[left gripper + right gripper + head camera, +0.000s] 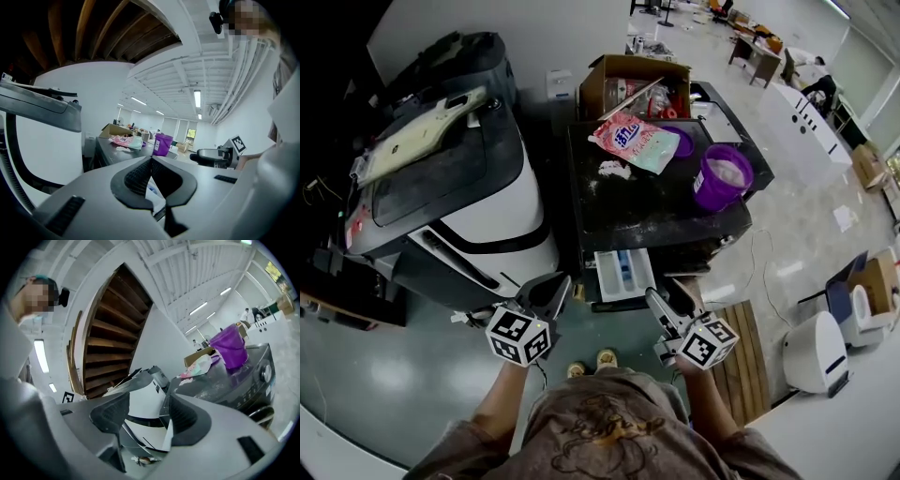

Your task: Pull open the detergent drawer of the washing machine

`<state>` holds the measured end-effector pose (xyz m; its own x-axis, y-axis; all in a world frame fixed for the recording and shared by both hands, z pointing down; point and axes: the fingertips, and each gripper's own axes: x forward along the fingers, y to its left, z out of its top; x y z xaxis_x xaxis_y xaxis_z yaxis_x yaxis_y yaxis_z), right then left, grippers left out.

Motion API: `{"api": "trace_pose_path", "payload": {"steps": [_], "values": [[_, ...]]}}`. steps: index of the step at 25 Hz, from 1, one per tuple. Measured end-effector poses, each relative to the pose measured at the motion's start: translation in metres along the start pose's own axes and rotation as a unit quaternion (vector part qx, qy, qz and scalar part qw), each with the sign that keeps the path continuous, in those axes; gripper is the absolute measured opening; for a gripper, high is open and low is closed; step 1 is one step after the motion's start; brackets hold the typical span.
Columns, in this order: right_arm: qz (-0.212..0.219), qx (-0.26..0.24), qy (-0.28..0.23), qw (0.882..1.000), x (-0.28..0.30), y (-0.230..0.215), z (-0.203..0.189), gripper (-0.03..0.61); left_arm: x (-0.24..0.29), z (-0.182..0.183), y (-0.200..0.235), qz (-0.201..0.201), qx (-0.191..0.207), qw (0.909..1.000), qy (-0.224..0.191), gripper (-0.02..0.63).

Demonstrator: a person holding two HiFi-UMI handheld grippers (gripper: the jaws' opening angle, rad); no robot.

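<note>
The black washing machine point(661, 211) stands in front of me, and its white detergent drawer point(623, 274) sticks out of the front with a blue insert showing. Below and left of the drawer my left gripper point(559, 283) hangs in the air; its pads meet at the tips in the left gripper view point(151, 159) with nothing between them. Just right of the drawer's front my right gripper point(654, 302) is open, its pads point(112, 414) apart and empty. The right gripper view looks level past the machine's front panel point(243, 390).
A purple bucket point(722, 176), a pink detergent bag point(636, 141) and a cardboard box point(630, 82) sit on or behind the machine's top. A large white and black machine point(459, 202) stands close at the left. A wooden pallet point(742, 361) and a white round appliance point(814, 352) lie to the right.
</note>
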<state>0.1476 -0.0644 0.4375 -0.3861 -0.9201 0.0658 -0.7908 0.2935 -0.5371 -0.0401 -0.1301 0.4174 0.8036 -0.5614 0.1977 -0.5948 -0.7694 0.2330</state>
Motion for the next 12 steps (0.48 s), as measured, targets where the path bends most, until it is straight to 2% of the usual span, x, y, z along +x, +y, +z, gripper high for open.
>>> {"api": "trace_pose_path", "payload": {"steps": [6,12], "values": [[-0.026,-0.096,0.021,0.995,0.003,0.014,-0.005,0.140,-0.009,-0.002,0.003,0.022,0.005,0.9996,-0.018,0.023],[-0.055,-0.143,0.028,0.988,0.002,0.009,-0.019,0.052,-0.013,-0.009,0.007,0.037,0.009,0.9989,-0.027,0.022]]}}
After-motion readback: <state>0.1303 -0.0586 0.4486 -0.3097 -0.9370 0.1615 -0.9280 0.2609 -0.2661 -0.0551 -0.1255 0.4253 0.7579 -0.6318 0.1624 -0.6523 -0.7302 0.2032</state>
